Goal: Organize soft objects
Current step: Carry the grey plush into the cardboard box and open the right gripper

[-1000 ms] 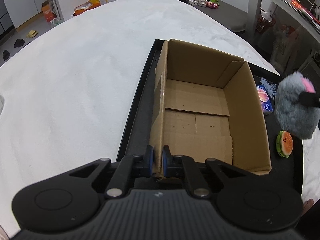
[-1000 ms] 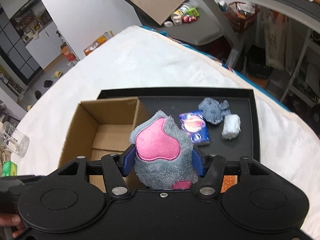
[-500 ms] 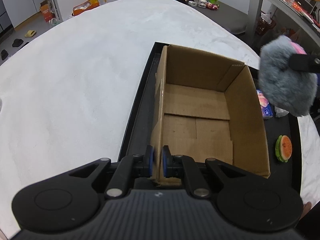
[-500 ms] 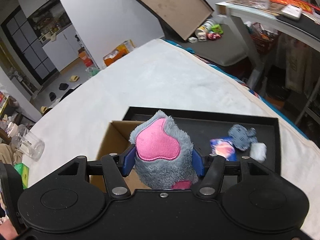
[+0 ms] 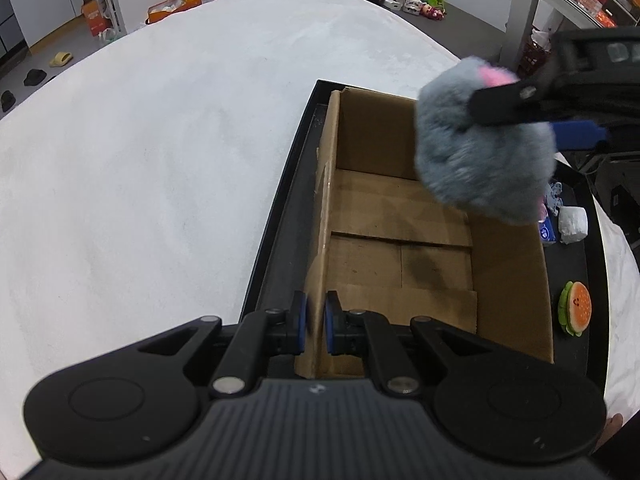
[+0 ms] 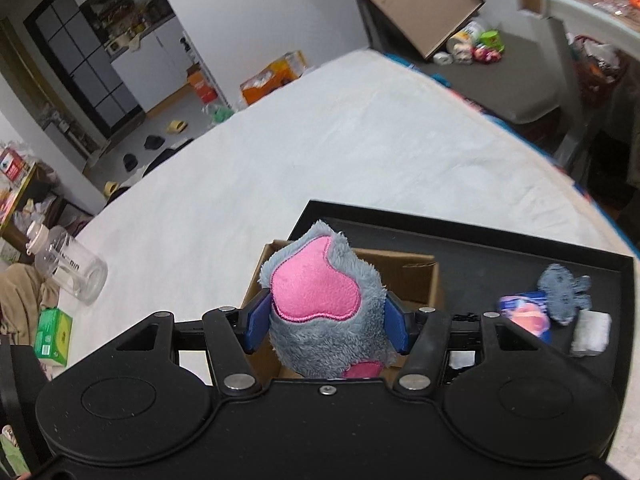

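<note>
An open cardboard box [image 5: 404,236] stands on a black tray [image 5: 276,232]. My left gripper [image 5: 315,326] is shut on the box's near left wall. My right gripper [image 6: 326,318] is shut on a grey plush toy with a pink patch [image 6: 320,308]. In the left wrist view the plush [image 5: 480,152] hangs above the box's far right corner. On the tray right of the box lie a burger-shaped soft toy [image 5: 575,309], a small grey plush [image 6: 564,290], a blue packet [image 6: 528,316] and a white wad [image 6: 592,332].
The tray sits on a white padded surface [image 5: 160,160]. A clear bottle [image 6: 70,270] and a green box [image 6: 52,336] lie at the surface's left edge. Clutter, a table and a leaning board stand beyond the far edge.
My right gripper has lifted the grey plush and carried it left, from beside the box to above its far right corner. My left gripper has held still on the box wall.
</note>
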### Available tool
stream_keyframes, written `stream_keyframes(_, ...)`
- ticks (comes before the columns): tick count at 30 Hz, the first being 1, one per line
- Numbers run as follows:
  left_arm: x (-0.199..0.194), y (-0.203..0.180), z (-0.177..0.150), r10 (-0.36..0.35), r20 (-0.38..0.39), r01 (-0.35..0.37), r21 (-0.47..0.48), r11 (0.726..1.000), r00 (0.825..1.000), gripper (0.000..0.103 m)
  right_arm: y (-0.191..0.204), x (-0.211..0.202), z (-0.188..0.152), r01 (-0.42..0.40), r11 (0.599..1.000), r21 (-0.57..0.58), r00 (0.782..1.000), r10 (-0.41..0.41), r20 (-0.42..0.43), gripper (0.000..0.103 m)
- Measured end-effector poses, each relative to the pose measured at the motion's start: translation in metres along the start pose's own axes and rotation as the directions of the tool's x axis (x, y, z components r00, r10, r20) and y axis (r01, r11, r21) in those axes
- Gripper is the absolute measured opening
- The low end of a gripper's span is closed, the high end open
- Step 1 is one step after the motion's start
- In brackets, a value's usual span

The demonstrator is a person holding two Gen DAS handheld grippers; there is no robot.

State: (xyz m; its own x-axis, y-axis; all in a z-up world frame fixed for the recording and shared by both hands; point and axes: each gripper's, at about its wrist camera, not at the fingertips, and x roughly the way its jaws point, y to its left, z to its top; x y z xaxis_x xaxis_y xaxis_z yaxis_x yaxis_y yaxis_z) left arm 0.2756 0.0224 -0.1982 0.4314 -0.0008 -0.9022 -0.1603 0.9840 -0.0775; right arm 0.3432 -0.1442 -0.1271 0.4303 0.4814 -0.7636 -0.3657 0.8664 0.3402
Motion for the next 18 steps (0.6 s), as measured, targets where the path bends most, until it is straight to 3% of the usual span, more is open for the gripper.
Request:
stream_keyframes(8,0.001,0.001,0.007,-0.008,-0.001,0.008,-0.017,1.000,1.000,0.009,0.014,0.033,0.001,-0.030,1.000,-0.007,0.996,0.030,-0.080,0.057)
stream_keyframes(18,0.001,0.004,0.004,-0.023,0.004,0.023,-0.018,1.000,1.000,0.009,0.015,0.063,0.003,-0.001,1.000,0.006,0.992,0.002,-0.124,0.057)
